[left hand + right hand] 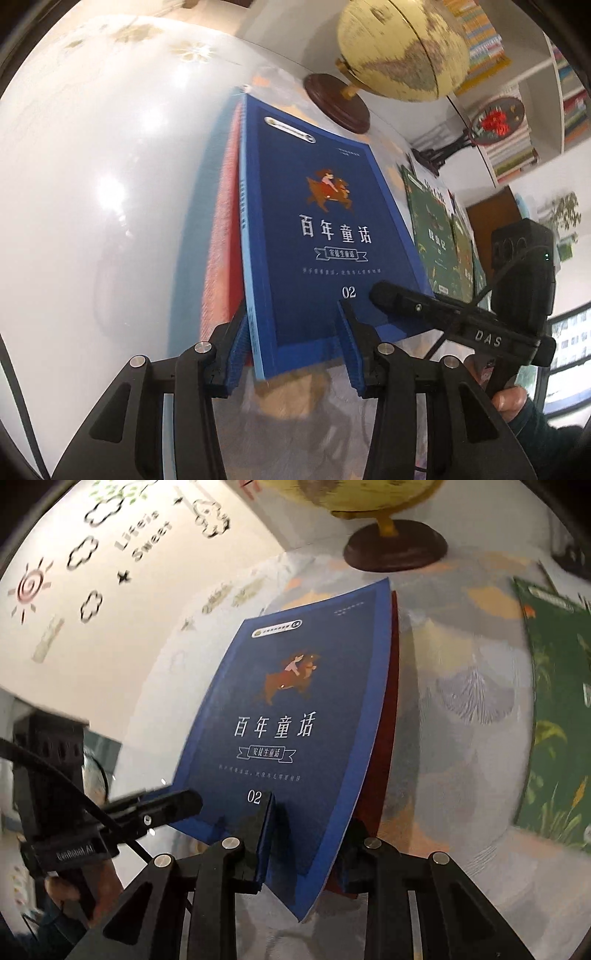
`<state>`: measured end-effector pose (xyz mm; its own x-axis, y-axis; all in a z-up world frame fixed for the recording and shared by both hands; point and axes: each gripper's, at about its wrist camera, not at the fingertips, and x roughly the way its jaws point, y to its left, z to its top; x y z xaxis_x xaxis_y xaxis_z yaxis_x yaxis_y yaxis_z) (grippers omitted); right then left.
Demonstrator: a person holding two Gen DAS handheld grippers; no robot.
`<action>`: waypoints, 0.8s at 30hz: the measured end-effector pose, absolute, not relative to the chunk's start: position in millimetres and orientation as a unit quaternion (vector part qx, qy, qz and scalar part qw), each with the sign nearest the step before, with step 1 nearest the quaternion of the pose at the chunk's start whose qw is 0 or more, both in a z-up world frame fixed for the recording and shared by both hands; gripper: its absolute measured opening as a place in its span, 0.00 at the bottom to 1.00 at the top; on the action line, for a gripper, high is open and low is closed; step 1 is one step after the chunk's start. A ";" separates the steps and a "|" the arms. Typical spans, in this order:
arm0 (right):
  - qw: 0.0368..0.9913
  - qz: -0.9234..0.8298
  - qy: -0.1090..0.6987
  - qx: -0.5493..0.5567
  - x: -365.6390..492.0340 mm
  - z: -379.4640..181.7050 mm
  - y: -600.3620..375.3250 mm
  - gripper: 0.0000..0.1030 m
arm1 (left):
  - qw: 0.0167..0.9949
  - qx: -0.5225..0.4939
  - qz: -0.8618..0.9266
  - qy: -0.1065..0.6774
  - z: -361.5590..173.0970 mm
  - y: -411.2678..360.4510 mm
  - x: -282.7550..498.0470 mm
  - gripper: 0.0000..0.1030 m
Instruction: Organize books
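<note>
A dark blue book (317,229) marked "02" lies on a red book (225,236), and both are held up together above the table. My left gripper (295,339) is shut on the stack at its spine-side bottom corner, one blue pad under it and one on the cover. My right gripper (306,834) is shut on the same stack (295,709) at its other bottom corner, with the red book (388,746) showing along the right edge. Each gripper shows in the other's view: the right one (413,306) and the left one (162,805).
A globe (402,48) on a dark wooden base (395,546) stands behind the stack. Green books (436,236) lie on the patterned tablecloth (461,686) to the right, also in the right wrist view (554,709). Bookshelves (517,110) stand at the far right; a decorated wall (110,572) is left.
</note>
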<state>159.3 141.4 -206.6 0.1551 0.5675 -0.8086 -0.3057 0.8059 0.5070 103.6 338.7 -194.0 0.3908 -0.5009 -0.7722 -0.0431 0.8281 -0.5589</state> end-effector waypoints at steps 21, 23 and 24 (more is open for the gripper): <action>0.787 0.209 0.557 0.162 78.9 -168.3 11.9 0.50 | 0.793 -0.190 -0.156 0.558 -152.9 239.9 48.6 0.55; 0.795 0.198 0.550 0.162 68.7 -161.1 -17.9 0.50 | 0.790 -0.175 -0.172 0.562 -146.8 203.5 52.5 0.55; 0.798 0.194 0.547 0.164 65.0 -157.9 -31.7 0.50 | 0.788 -0.167 -0.187 0.563 -143.6 177.7 54.9 0.55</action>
